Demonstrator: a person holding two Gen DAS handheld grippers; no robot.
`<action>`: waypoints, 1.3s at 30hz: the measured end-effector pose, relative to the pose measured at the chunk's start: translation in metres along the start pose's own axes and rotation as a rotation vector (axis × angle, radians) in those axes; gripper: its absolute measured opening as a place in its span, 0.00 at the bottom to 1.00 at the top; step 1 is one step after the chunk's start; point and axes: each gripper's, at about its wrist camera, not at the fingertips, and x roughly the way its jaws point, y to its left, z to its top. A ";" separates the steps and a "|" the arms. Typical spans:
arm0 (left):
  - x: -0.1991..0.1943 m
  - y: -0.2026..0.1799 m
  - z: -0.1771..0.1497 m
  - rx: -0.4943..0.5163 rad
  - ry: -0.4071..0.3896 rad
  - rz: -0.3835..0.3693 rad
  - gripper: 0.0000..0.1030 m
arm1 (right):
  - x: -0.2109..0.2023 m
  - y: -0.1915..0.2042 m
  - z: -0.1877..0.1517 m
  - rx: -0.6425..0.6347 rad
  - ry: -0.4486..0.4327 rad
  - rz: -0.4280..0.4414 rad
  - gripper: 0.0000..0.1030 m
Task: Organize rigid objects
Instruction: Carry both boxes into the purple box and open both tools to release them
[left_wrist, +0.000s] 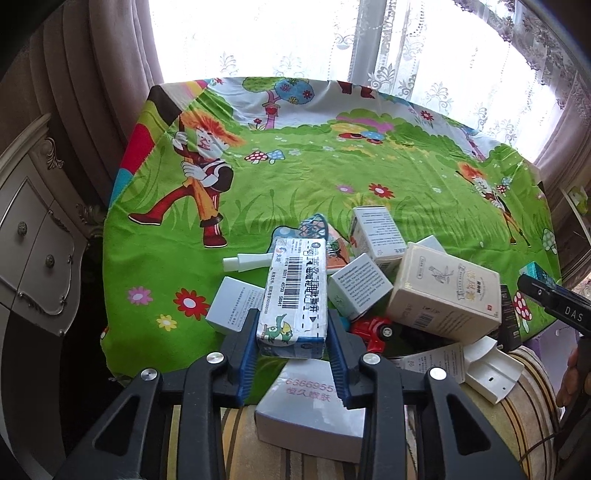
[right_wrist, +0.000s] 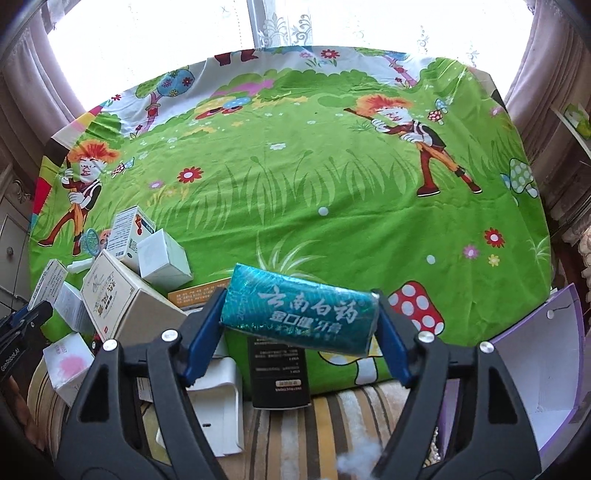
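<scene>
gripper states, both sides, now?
Left gripper: closed on the white barcode box.
Right gripper: closed on the teal toothpaste box.

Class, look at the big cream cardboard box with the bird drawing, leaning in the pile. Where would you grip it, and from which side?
Grip the cream cardboard box across its two narrow side faces near the raised top edge, coming down from above. It leans tilted on smaller white boxes, so its broad front is too wide, while its upper end probably stands free of neighbours.
</scene>
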 end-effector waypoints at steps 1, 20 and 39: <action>-0.005 -0.005 0.000 0.009 -0.008 -0.005 0.35 | -0.005 -0.002 -0.002 0.000 -0.011 0.004 0.76; -0.057 -0.170 -0.018 0.303 -0.018 -0.278 0.35 | -0.082 -0.094 -0.044 0.075 -0.090 -0.087 0.76; -0.047 -0.299 -0.055 0.549 0.122 -0.470 0.35 | -0.085 -0.181 -0.100 0.215 -0.056 -0.175 0.76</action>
